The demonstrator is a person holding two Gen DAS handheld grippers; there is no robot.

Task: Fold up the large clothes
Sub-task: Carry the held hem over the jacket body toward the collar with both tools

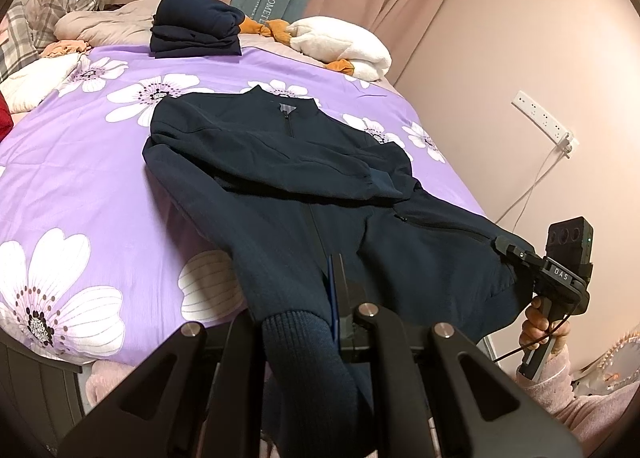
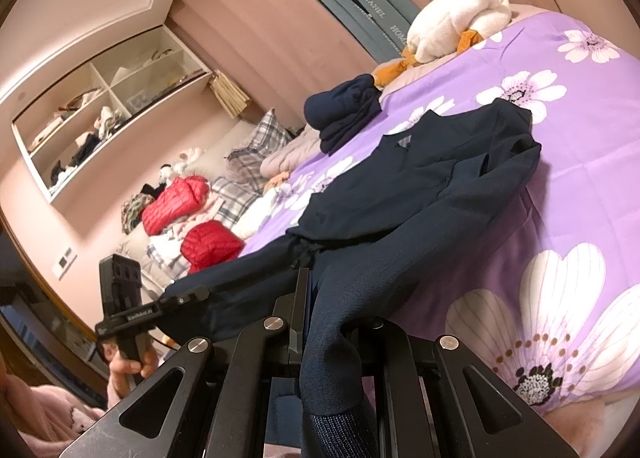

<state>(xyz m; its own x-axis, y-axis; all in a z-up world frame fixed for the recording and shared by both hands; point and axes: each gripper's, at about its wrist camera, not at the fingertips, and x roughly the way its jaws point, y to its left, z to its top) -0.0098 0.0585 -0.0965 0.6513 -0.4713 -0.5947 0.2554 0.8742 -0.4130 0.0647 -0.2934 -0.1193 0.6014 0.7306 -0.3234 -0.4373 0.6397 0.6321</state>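
The left hand-held gripper (image 1: pixel 334 298) is clamped on the hem of the navy jacket (image 1: pixel 280 161), and the right hand-held gripper (image 2: pixel 304 310) pinches the hem's other corner. The jacket lies on the purple floral bed (image 1: pixel 80 161), sleeve folded across its chest.

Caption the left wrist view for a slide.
Both grippers, left gripper and right gripper, pinch the navy jacket's hem on the floral bedspread.

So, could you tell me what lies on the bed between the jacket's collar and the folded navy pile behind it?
Only bare purple floral bedsheet; in the left wrist view nothing sits between the jacket collar and the folded navy pile.
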